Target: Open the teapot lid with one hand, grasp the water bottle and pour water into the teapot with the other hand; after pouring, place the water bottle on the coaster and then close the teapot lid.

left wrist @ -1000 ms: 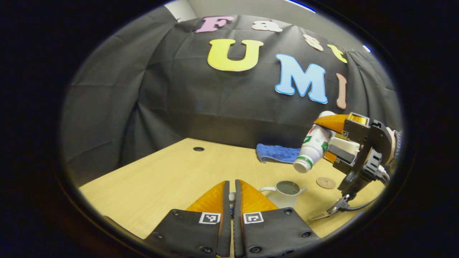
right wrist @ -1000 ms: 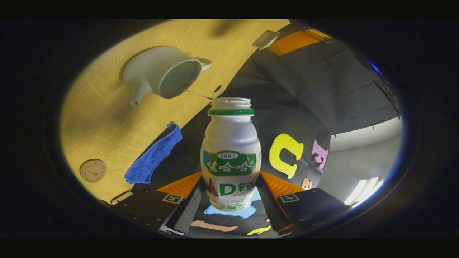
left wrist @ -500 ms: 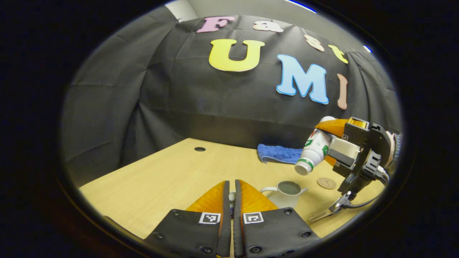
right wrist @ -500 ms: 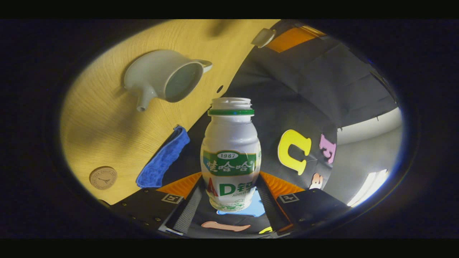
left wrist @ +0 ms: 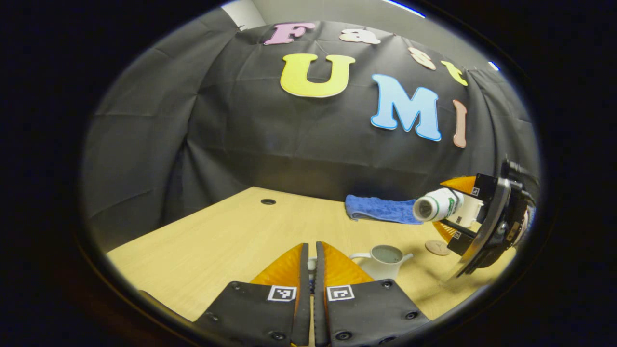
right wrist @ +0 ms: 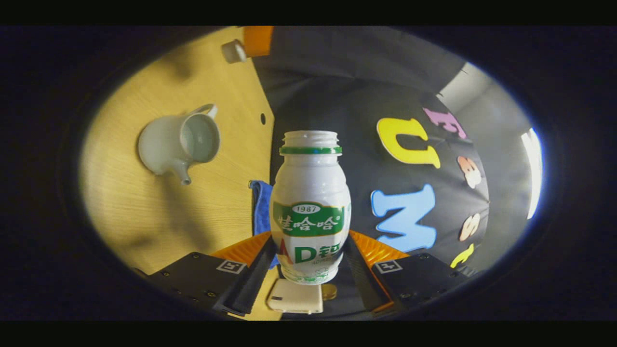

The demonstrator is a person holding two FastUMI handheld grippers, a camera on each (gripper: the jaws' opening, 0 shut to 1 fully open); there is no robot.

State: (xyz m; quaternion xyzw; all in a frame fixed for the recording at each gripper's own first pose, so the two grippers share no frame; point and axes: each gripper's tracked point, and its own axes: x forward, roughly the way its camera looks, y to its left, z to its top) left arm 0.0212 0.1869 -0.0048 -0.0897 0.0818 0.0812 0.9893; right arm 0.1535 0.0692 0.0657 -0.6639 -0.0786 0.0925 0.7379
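Observation:
The white teapot (left wrist: 383,259) stands open on the wooden table, right of my left gripper (left wrist: 311,262). That gripper is shut on the small white lid (left wrist: 312,264), held above the table. Further right, my right gripper (left wrist: 458,208) is shut on the white bottle (left wrist: 436,206), which lies almost level with its uncapped mouth toward the teapot side, above the round cork coaster (left wrist: 437,247). In the right gripper view the bottle (right wrist: 310,207) sits between the fingers of my right gripper (right wrist: 310,250). The teapot (right wrist: 176,144) is off to the left and the lid (right wrist: 234,50) hangs at the top.
A folded blue cloth (left wrist: 381,209) lies at the table's back edge, behind the teapot, and appears beside the bottle as a blue strip (right wrist: 260,207). A cable hole (left wrist: 268,201) sits at the far left of the table (left wrist: 217,241). The black wall closes the back.
The right gripper has swung the bottle up from mouth-down over the teapot to nearly level, and has drifted right, away from the pot. The left gripper and lid have stayed put.

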